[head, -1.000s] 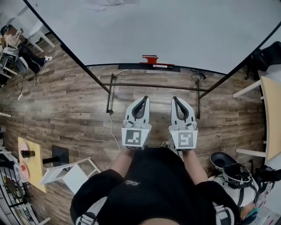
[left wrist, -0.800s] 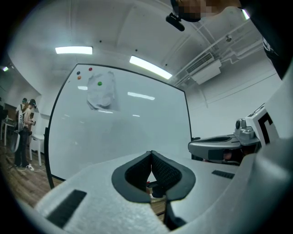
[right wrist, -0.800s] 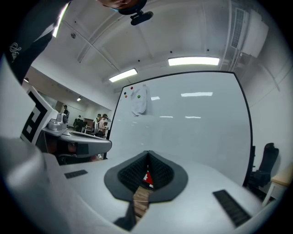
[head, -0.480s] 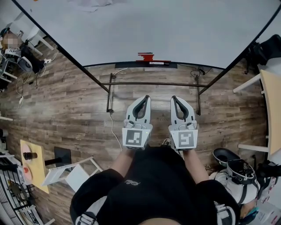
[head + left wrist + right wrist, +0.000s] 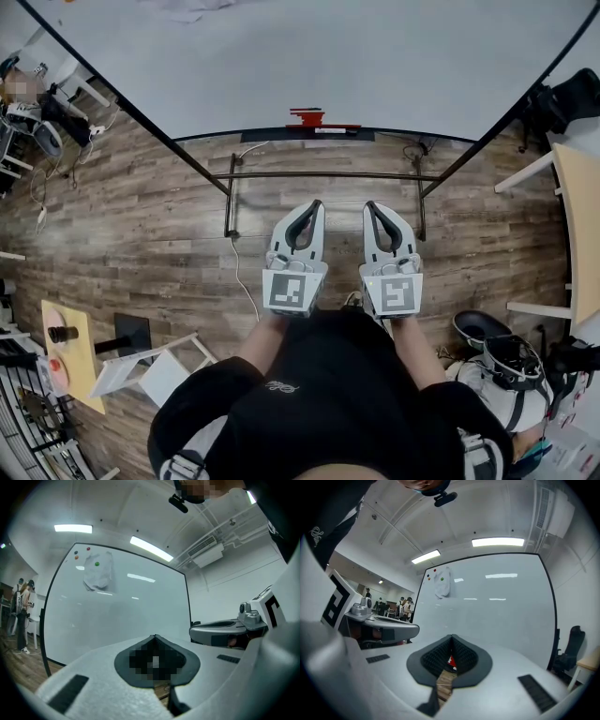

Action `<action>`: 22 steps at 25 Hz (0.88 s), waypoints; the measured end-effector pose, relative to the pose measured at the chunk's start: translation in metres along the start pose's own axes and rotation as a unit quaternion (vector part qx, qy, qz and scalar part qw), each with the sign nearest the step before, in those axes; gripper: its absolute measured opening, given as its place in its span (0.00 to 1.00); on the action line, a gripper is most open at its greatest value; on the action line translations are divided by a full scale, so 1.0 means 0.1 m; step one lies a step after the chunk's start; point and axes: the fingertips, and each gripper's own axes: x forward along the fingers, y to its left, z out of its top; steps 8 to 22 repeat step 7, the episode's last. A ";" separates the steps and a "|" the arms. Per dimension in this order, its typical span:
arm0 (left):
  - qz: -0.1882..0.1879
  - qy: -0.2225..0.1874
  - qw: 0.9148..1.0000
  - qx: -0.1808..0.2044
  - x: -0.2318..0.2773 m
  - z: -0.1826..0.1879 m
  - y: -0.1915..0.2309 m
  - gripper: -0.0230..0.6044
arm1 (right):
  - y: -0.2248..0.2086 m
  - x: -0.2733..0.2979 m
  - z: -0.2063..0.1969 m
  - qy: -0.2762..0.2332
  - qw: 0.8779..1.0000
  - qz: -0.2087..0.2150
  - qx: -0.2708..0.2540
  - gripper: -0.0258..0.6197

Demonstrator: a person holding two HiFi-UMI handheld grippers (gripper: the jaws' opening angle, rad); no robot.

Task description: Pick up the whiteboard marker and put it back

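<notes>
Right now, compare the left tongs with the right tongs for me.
The left tongs lean their tips rightward; the right tongs lean theirs leftward, so the tips converge. The cube on the left tongs bears a different square pattern from the cube on the right tongs. Both are shut, hold nothing, and point towards the whiteboard.

We log, ahead of us: whiteboard on stand, crossbar low before it. Ledge along board's bottom edge; small block on ledge, mid-span. Left gripper and right gripper side by side, apart, between us and crossbar. Chair right of board. Low table on floor, far left.
</notes>
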 end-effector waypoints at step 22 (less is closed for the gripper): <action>-0.003 -0.002 1.000 -0.001 0.02 -0.01 -0.07 0.05 | -0.04 -0.03 -0.03 0.004 1.000 0.000 0.003 0.04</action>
